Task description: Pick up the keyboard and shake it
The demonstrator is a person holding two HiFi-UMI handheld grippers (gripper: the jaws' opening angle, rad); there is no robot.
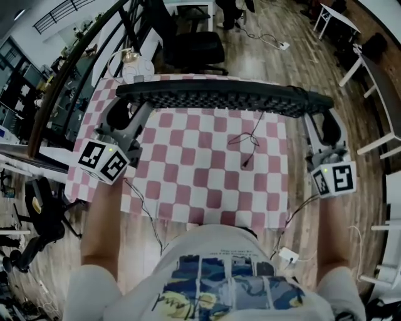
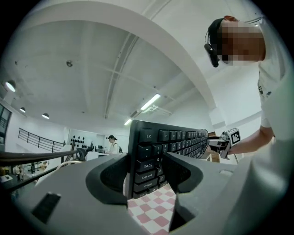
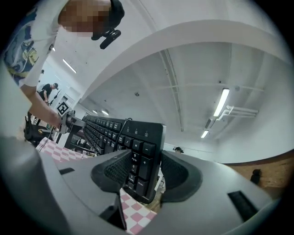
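Wood-plank floor (image 1: 263, 37) spread around the worktop's pink-and-white checked cloth (image 1: 207, 169). A black office chair (image 1: 194, 47) sat beyond, white desks (image 1: 338, 17) stood off right, and strip lights (image 2: 150, 102) glowed on the white ceiling (image 2: 92, 59).

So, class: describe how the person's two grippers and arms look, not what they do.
Left gripper and right gripper: grey bodies, dark textured pads, each with a white cube bearing black square markers. Thin cables trail behind. White printed short-sleeved T-shirt.

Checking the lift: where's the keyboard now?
Head view, top centre: the keyboard hangs over the far edge of the checkered cloth, clamped between left tool and right tool.
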